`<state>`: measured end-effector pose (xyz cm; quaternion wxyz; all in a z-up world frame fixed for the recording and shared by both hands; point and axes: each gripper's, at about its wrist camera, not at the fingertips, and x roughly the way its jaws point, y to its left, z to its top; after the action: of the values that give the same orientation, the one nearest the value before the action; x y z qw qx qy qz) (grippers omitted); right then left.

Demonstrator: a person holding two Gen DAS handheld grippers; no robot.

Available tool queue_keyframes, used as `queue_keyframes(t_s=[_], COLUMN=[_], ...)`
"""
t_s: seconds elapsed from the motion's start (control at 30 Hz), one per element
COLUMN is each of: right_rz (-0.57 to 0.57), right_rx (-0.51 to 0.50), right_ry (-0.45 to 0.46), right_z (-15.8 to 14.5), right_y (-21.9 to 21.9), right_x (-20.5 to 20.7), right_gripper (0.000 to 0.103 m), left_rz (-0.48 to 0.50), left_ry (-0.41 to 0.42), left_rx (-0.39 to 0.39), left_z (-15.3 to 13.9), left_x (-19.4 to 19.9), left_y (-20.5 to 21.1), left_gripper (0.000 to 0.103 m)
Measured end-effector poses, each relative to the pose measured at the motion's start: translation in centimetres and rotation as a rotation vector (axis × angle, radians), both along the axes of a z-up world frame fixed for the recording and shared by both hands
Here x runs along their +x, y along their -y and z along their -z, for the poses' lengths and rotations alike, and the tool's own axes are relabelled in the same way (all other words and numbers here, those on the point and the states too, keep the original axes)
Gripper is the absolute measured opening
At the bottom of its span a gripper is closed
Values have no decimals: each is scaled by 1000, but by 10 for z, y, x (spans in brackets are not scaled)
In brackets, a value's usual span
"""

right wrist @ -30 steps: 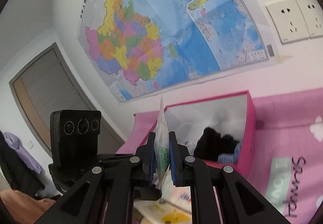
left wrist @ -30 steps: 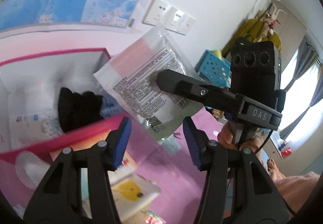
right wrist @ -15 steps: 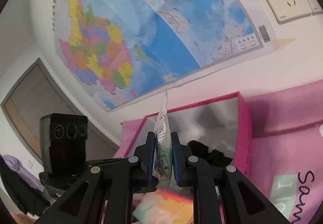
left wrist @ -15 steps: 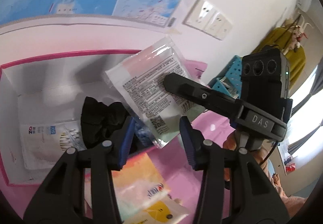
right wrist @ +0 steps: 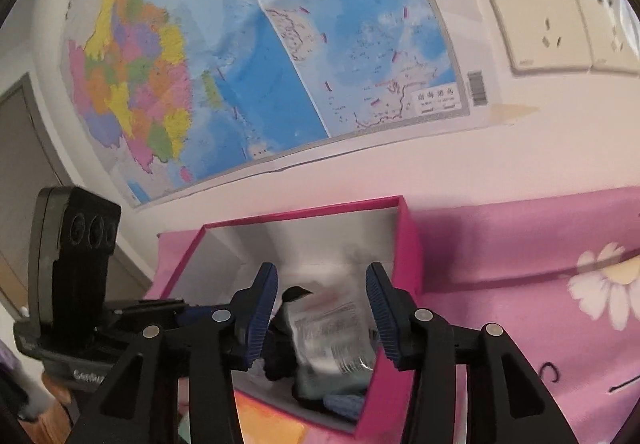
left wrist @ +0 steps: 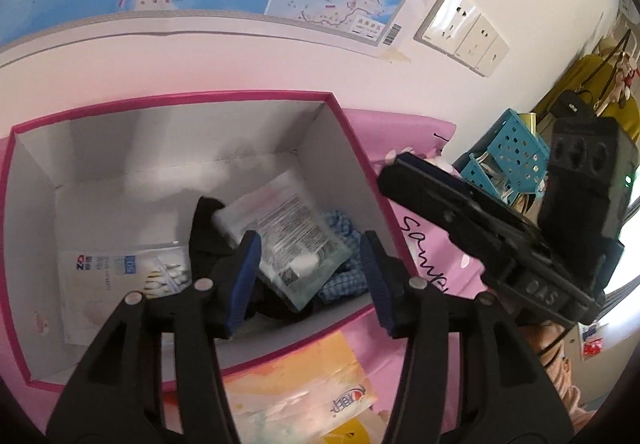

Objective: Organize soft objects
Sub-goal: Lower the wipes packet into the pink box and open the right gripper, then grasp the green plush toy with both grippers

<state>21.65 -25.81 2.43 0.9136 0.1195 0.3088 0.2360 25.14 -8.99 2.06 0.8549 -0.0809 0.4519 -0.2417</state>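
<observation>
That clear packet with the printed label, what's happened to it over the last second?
The right gripper pinched the clear packet a second ago; its jaws are now opening and the packet has dropped into the pink box, landing on the black cloth and blue checked fabric. The left gripper holds nothing, as before.

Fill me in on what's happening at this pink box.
A person with tongs in each hand is sorting soft items into the pink box. The right tongs are opening, and the clear printed packet lies inside the box, free of their pads, on a black cloth and a blue checked cloth. The left tongs are opening too and hold nothing. A yellow packet lies outside the box.
</observation>
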Motion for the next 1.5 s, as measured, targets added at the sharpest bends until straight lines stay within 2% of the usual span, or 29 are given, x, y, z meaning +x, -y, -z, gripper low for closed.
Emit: queue_keyframes(t_s=[0.27,0.57,0.7,0.93,1.13,1.33,1.5], right_rz=[-52,-153,-258,-459,-567,-573,-495], right_rx=[-97,-66,-34,-12,-40,-94,-160], right_ry=[8,44,59,30,-62,-142,-166], right_z=[3,-8,-11,3,37,68,80], right_y=[-9,-14,-23,-50,-88,-123,-139], right_x=[-26,-73,-108,-166,-197,-197,-190], right_gripper=[48,48,49,49,49,49,49], left_rz=[53,72,48,-59,-146,-187,-179], left_ry=[116,281,301,248,184,134,119], left_rx=[15,23,12,1,3,1,-8], left_z=[-15,-42,-39,-8,25,46,56], left_x=[-36,-109,-139,-173,-192,-205,-210], left_y=[-2,-28,-53,-106,-140,-159,-165], left_gripper=[53,56,59,59,59,59,59])
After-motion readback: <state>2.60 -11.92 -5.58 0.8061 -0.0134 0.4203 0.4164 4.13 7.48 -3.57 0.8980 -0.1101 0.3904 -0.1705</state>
